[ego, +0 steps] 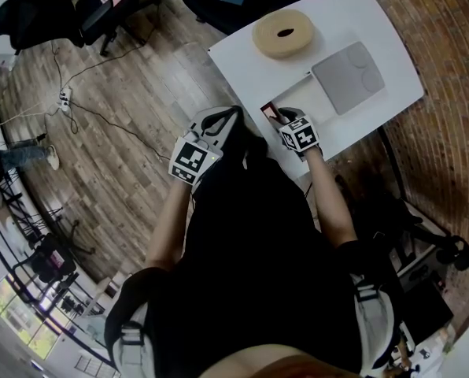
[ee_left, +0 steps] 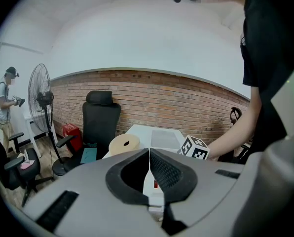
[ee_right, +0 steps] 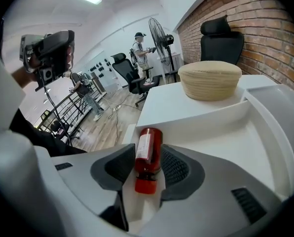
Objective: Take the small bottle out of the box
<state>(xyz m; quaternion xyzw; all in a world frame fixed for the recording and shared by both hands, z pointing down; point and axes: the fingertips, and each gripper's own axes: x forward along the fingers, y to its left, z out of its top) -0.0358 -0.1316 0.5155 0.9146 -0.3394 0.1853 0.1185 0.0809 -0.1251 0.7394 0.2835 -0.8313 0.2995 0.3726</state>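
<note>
Head view: a person in black stands over a white table (ego: 242,61). The right gripper (ego: 282,118) reaches to the near left corner of the open white box (ego: 301,101), where the small bottle (ego: 269,114) shows as a red sliver. The left gripper (ego: 233,115) hangs back off the table's near edge, apparently kept clear so that one tool alone works the corner. On the table are one box, one grey panel (ego: 346,75) at its far right and one beige ring (ego: 282,33) far left; two grippers in all.

Left gripper view: the jaws are pressed together with nothing between them, the look of a tool waiting its turn. Beyond them stand one marker cube (ee_left: 194,147) of the other gripper, one black office chair (ee_left: 100,120), one floor fan (ee_left: 41,95) and one person (ee_left: 6,100) far left, against a brick wall.

Right gripper view: the bottle lies on its side on a white surface, red cap towards the camera and label up, its far end at the box's left wall. Whether it rests in a side compartment or just outside the wall cannot be told. The jaws stand spread on either flank, pads close but not visibly squeezing, so the bottle seems to be carried by the surface, not the grip. The box's large recess to the right holds nothing visible, which suggests this one bottle is the only thing to move
</note>
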